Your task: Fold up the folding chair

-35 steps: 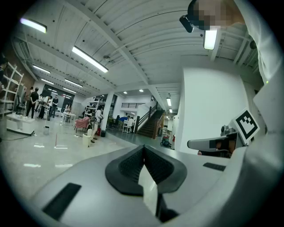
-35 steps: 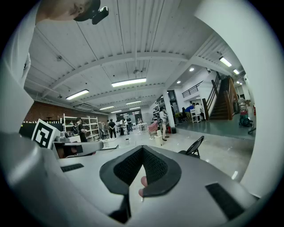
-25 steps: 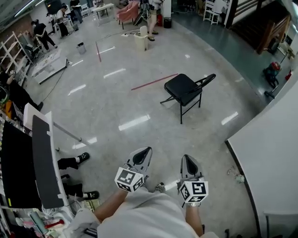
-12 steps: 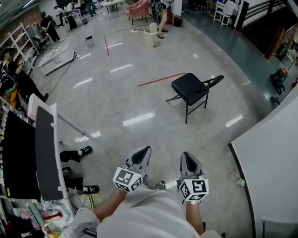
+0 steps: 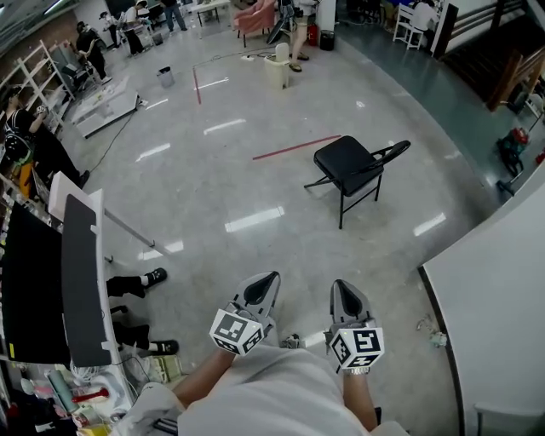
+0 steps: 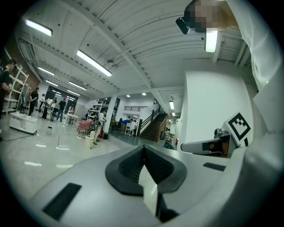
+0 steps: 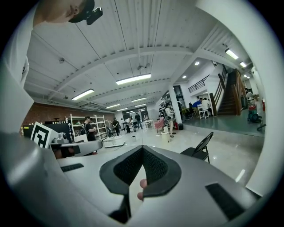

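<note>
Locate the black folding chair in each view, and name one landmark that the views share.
Head view: the folding chair stands open, upper right of centre.
Left gripper view: not in it.
Right gripper view: right of centre, below the middle.
Shared landmark: the pink armchair, far across the hall.

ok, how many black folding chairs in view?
1: the black folding chair stands unfolded on the open floor, mid-right in the head view. More may be hidden in the cluttered far background.
</note>
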Demonstrator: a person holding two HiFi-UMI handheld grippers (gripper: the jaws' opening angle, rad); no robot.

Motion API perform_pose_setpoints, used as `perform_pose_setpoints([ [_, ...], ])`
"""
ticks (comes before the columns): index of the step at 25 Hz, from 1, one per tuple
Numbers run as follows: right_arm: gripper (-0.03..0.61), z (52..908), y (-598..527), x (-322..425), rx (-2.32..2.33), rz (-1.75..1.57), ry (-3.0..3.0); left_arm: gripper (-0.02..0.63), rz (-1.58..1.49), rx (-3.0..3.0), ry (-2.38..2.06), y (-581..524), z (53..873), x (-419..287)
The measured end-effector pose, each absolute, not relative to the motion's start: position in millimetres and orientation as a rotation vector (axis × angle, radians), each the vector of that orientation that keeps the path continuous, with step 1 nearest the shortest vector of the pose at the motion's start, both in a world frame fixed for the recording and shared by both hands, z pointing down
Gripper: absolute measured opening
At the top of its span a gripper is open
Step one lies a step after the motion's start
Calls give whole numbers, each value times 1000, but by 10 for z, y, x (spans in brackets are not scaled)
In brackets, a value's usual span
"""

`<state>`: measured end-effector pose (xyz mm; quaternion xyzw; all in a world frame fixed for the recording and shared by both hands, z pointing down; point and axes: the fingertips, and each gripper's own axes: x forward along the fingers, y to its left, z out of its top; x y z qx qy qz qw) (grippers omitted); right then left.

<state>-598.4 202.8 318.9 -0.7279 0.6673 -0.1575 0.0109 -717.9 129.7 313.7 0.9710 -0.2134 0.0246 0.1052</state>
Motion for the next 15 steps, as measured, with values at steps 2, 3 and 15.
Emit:
perform_pose_setpoints([
  [2,6,3220,1939,-5893,-2284,-509,2069,11,66,2831,-602,1195,3178,-7072],
  [3,6,3241,1892,-5858,-2289,-518,2067,11,60,2816,-599,1131,3203,-7032],
  [15,5,3289,776,-5516,-2435,-537,1998,11,74,2817,-499,-200,3293,-6615],
])
